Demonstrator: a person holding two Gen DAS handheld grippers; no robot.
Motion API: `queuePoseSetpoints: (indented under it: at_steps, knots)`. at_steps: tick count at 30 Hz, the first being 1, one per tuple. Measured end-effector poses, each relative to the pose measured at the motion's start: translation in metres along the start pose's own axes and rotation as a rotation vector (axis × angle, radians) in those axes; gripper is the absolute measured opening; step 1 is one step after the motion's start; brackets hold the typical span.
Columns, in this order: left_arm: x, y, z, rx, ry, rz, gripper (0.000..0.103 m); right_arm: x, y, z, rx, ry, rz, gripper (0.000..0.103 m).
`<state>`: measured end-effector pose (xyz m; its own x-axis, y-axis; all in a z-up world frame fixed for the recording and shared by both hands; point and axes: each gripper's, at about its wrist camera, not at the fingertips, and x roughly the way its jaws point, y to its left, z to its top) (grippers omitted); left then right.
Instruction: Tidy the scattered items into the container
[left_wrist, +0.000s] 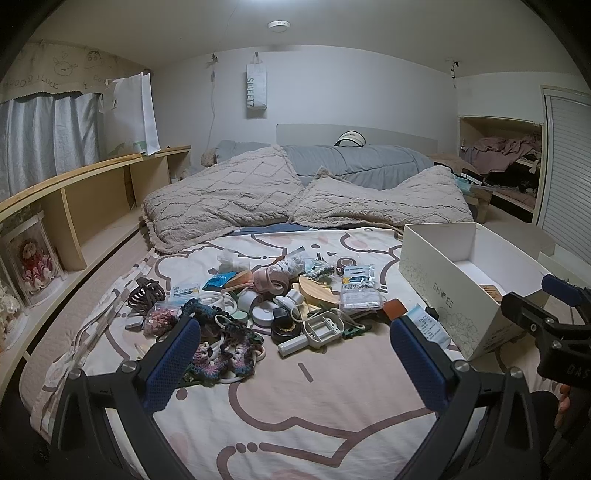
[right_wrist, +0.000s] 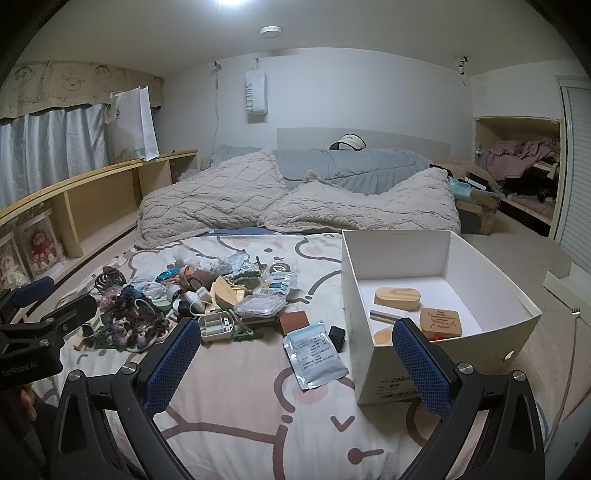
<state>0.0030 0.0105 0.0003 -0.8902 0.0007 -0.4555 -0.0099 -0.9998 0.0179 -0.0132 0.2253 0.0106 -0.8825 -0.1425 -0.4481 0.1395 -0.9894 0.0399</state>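
A heap of small items (left_wrist: 258, 295) (right_wrist: 207, 299) lies on the bedspread: hair clips, crocheted pieces, tape rolls, sachets, wooden pieces. A white shoe box (left_wrist: 454, 280) (right_wrist: 436, 295) stands open to the right of it, with wooden blocks (right_wrist: 439, 321) inside. A blue-and-white sachet (right_wrist: 314, 354) and a small black item (right_wrist: 337, 338) lie just left of the box. My left gripper (left_wrist: 295, 354) hangs open above the near side of the heap, nothing between its fingers. My right gripper (right_wrist: 297, 354) is open above the sachet and the box's near left corner, empty.
Fluffy beige pillows (left_wrist: 258, 192) and a grey duvet (left_wrist: 354, 158) fill the far end of the bed. A wooden shelf (left_wrist: 92, 192) with dolls runs along the left. A closet with clothes (right_wrist: 524, 166) is at the right. Bare bedspread (left_wrist: 295, 413) lies near me.
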Motion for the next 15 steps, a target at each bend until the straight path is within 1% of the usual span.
queuePoseSetpoints:
  at_steps: [15]
  knots:
    - [0.0006,0.0007,-0.0005,0.0,0.0,0.0,0.103,0.0008,0.0,0.0005,0.005,0.006,0.009,0.103]
